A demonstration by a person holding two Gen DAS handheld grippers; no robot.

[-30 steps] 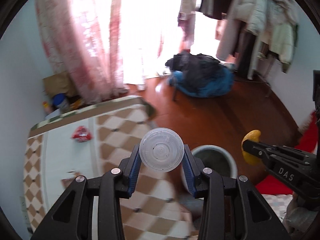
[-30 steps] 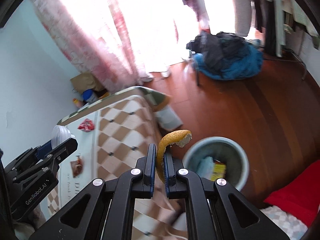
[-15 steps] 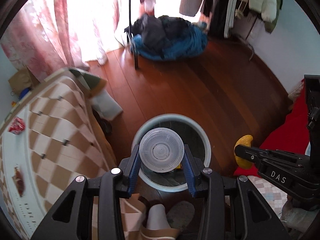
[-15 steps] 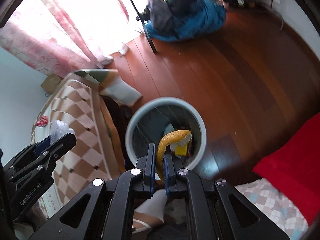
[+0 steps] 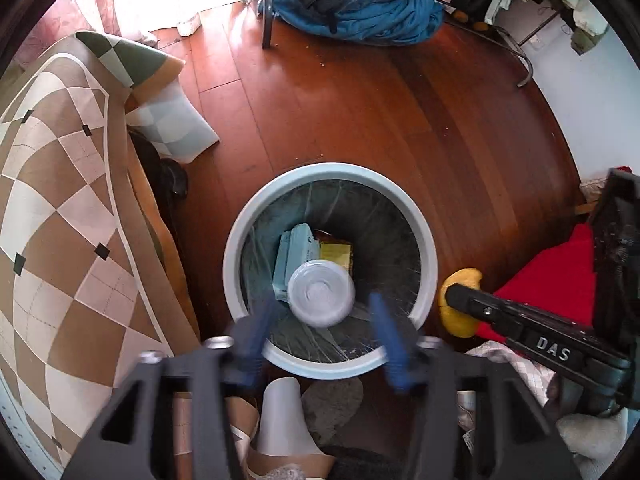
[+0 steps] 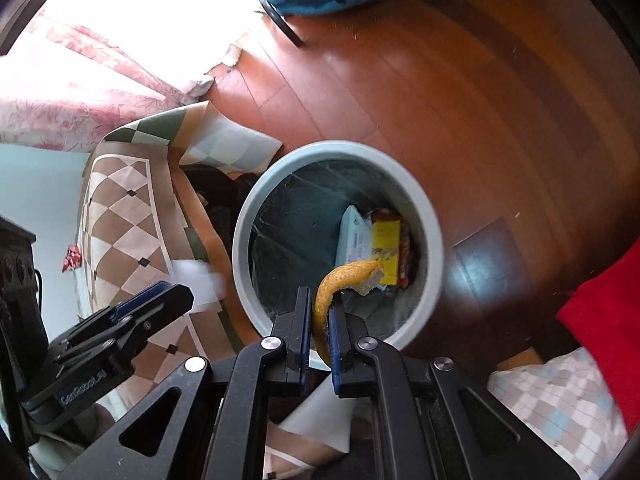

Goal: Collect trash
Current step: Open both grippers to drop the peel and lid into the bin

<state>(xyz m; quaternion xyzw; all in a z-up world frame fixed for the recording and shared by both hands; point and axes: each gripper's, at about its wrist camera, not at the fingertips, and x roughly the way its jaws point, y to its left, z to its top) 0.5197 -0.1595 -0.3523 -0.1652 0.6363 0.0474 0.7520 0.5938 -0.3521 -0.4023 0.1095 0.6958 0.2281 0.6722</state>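
Left gripper (image 5: 320,336) is standing spread, plastic lid (image 5: 321,293) dropping into bin (image 5: 428,240); right gripper (image 6: 319,336) is pinching peel (image 6: 340,280) near the rim, risking a spill outside.

"DAS" in white on the right gripper (image 5: 460,300) body, "GenRobot.AI" (blurred) on the left gripper (image 6: 160,296) body
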